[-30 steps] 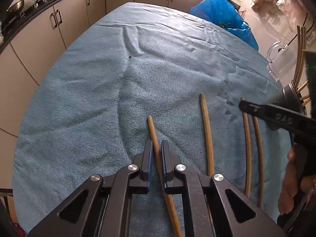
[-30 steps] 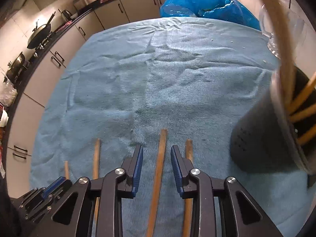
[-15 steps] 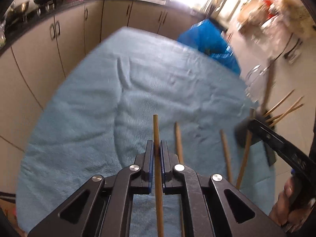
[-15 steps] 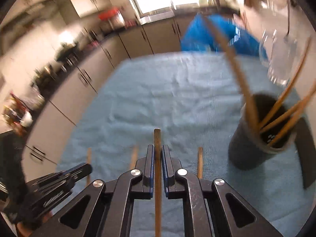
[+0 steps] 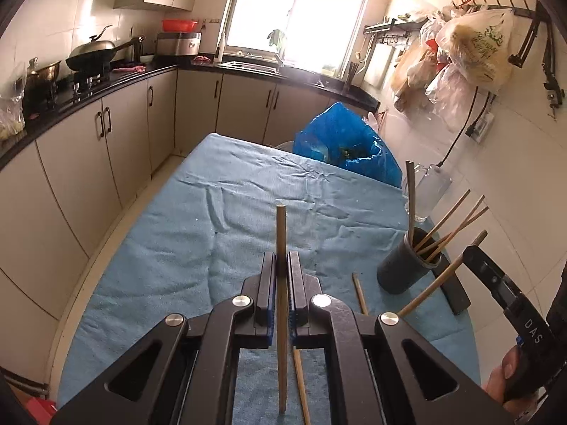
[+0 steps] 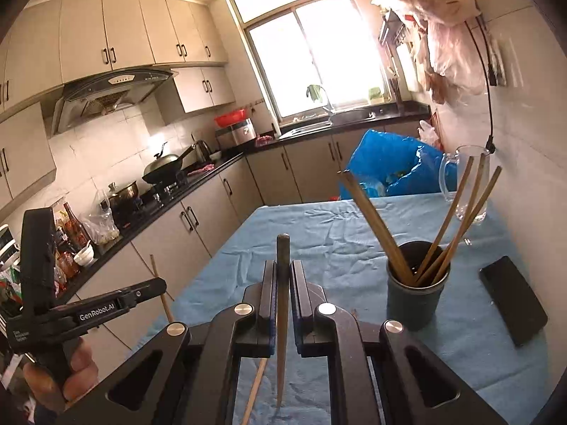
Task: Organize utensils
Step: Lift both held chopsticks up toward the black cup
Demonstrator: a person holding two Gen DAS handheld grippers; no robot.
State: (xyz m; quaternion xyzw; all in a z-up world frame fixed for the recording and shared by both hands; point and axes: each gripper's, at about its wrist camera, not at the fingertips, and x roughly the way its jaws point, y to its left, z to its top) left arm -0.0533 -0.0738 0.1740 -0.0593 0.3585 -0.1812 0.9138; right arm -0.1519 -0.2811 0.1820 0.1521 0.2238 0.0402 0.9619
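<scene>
In the left wrist view my left gripper is shut on a wooden chopstick, lifted off the blue cloth. My right gripper is shut on a darker chopstick, also in the air. A dark cup holding several chopsticks stands to the front right of it; the same cup sits right of the left gripper. Each view shows the other gripper with its stick: right gripper, left gripper. Loose chopsticks lie on the cloth below.
A black phone lies right of the cup. A glass pitcher and a blue plastic bag stand at the table's far right. Kitchen cabinets run along the left, close to the table's edge.
Both grippers have risen off the cloth, each carrying a chopstick, and tilted up toward the kitchen. The right gripper's jaws closed on its chopstick; the left was shut throughout.
</scene>
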